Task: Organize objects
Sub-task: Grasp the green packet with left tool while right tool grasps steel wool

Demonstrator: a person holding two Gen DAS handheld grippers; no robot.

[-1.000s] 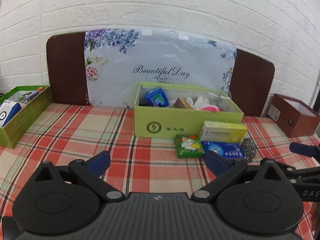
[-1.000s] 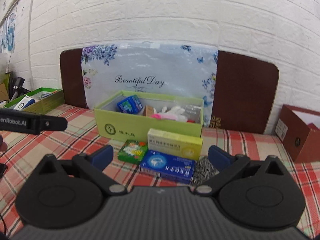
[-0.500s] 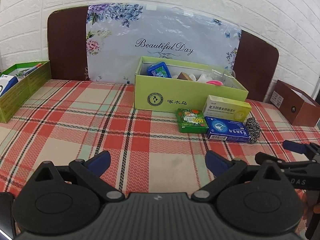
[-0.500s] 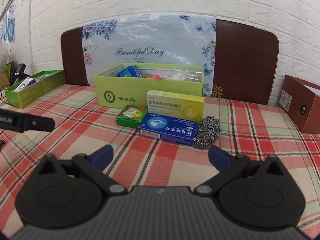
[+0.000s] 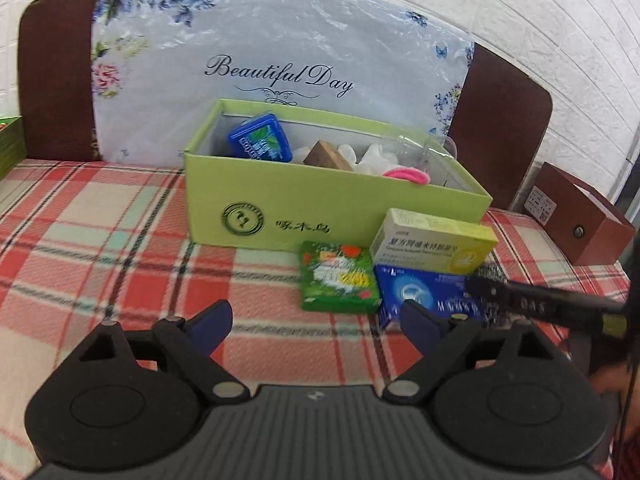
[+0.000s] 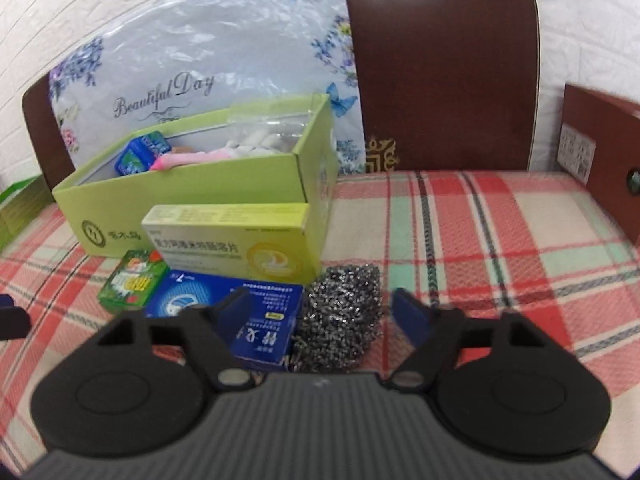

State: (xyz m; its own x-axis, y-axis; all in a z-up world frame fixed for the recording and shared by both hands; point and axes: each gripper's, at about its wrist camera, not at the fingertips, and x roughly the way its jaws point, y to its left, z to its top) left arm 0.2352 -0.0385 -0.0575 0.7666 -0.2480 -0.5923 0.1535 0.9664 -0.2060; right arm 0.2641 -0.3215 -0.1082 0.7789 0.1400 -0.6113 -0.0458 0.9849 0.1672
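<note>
The right gripper [image 6: 320,312] is closing around the steel wool scourer [image 6: 340,316], pads not yet pressing; centre it, avoiding the blue box [image 6: 224,304] on its left. The left gripper [image 5: 316,320], closing slightly, holds nothing.

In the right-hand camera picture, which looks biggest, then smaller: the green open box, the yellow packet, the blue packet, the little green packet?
1. Green open box
2. Yellow packet
3. Blue packet, partly hidden by the tongs, so unsure against the yellow packet
4. Little green packet

Steel scourer [image 6: 340,312]: near edge hidden by gripper body. Brown box [image 6: 600,160] cut off at 3 o'clock.
</note>
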